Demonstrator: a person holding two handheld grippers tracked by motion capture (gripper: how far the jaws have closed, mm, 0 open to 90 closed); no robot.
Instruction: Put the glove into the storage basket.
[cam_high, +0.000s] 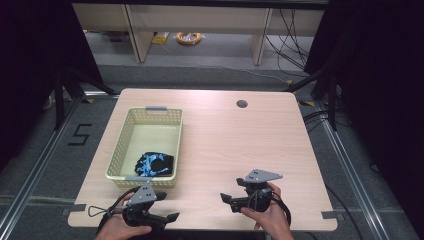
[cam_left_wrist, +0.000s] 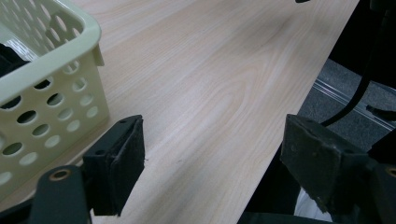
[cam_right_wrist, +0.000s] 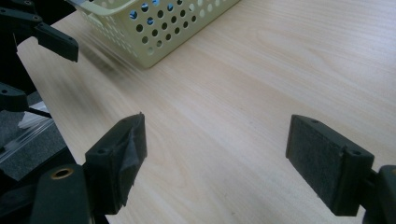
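A pale yellow perforated basket (cam_high: 150, 145) stands on the left half of the wooden table (cam_high: 240, 145). A black-and-blue bundle of fabric (cam_high: 154, 164) lies in the basket's near end. My left gripper (cam_high: 169, 206) is held at the table's front edge just below the basket, open and empty, jaws pointing right. In its own view the left gripper (cam_left_wrist: 215, 137) has the basket's corner (cam_left_wrist: 51, 70) to its left. My right gripper (cam_high: 228, 201) is at the front middle, open and empty, facing left toward the basket (cam_right_wrist: 159, 28) across bare wood (cam_right_wrist: 219, 93).
A round cable hole (cam_high: 242, 104) sits near the table's far edge. The table's front edge runs close under both hands. Floor rails flank the table, and desk legs and a yellow cable reel (cam_high: 188, 37) lie beyond it.
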